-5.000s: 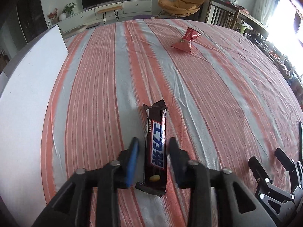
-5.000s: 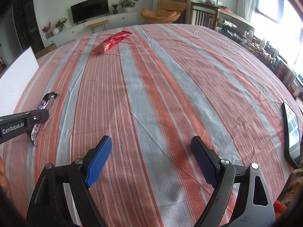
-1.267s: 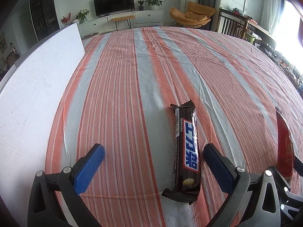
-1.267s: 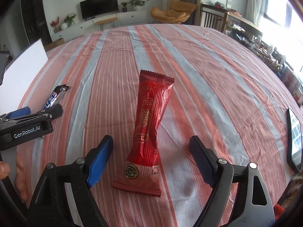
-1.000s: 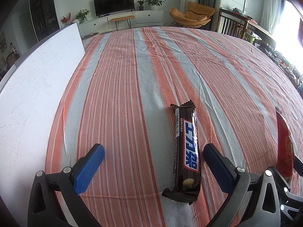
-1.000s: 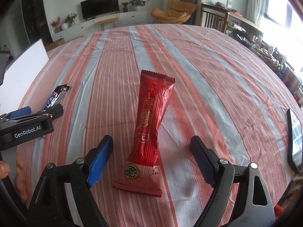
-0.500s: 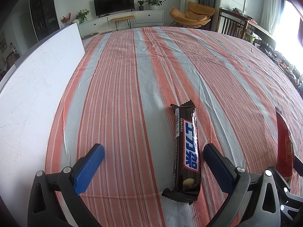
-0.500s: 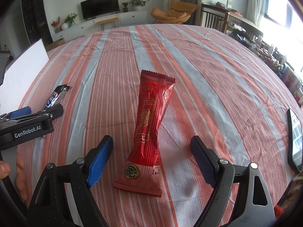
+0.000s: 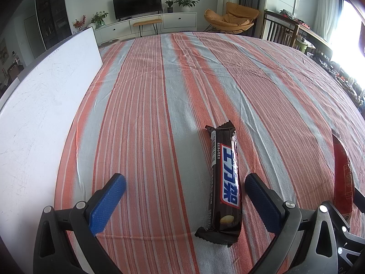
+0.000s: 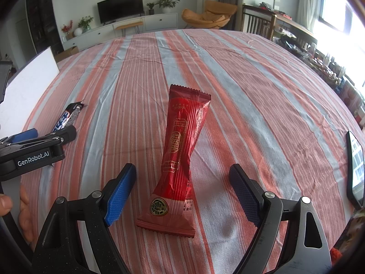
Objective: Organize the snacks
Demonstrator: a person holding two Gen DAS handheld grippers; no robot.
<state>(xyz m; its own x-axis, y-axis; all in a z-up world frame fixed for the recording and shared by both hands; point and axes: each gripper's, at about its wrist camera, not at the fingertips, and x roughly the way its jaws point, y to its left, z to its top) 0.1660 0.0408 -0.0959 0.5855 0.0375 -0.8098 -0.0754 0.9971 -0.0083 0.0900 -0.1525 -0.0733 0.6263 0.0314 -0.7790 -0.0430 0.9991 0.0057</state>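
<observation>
Two snacks lying flat on the striped surface [image 9: 141, 105], both grippers spread wide.

Left gripper [image 9: 182, 196] apart, chocolate bar [image 9: 224, 180] lying loose just inside its right finger. Right gripper [image 10: 182, 187] apart around the red snack packet [image 10: 180, 159], touching neither finger. White board [image 9: 38, 118] at far left; phone [image 10: 355, 169] at far right.

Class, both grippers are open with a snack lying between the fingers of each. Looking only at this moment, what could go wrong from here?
1. The chocolate bar lies nearer the left gripper's right finger, so closing may push it sideways instead of pinching it.
2. The red snack packet is twisted and crinkly; the right gripper might crush or slip off it.
3. The phone lies near the tablecloth's right edge, where a wide swing could knock it.
</observation>
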